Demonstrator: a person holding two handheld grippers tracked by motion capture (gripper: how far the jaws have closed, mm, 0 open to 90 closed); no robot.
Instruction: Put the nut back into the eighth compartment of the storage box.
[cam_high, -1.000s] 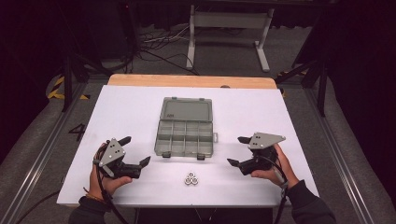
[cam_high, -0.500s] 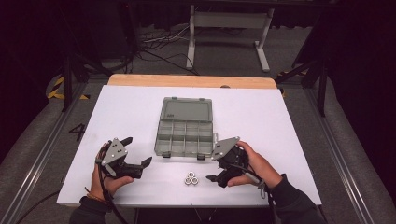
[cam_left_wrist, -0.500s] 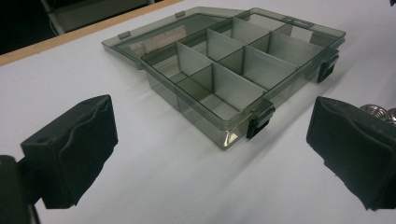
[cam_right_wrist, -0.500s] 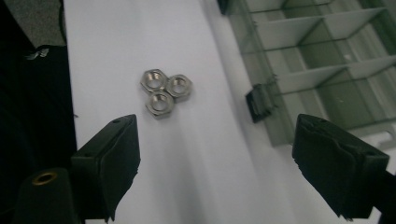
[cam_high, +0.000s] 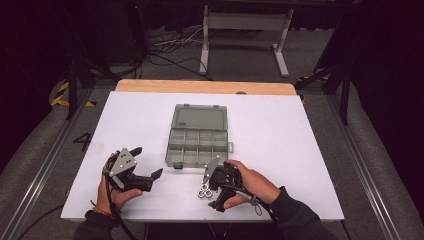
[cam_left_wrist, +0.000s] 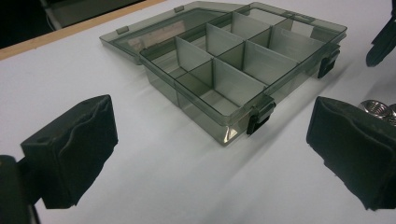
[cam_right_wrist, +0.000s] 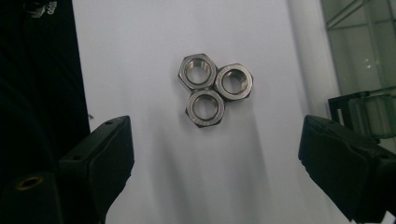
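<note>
Three steel hex nuts (cam_high: 202, 191) lie touching in a cluster on the white table near its front edge, just in front of a smoky clear compartment box (cam_high: 197, 137) with its lid laid open. My right gripper (cam_high: 211, 190) hovers right beside the nuts (cam_right_wrist: 212, 88), pointing down at them. Its jaws have just been opening; they stand open with nothing between the pads (cam_right_wrist: 100, 158). My left gripper (cam_high: 146, 161) rests at the front left, open and empty (cam_left_wrist: 212, 158), facing the box (cam_left_wrist: 233, 60). The nuts (cam_left_wrist: 378, 109) peek past its right pad.
The white tabletop (cam_high: 300, 140) has bare room on both sides of the box. A wooden strip (cam_high: 205, 86) runs along its far edge. Beyond it stand a metal stand (cam_high: 245, 30) and cables on the dark floor.
My right hand has moved left from the table's right side to the nuts at the front centre and tipped its gripper down over them. The left hand has stayed put.
</note>
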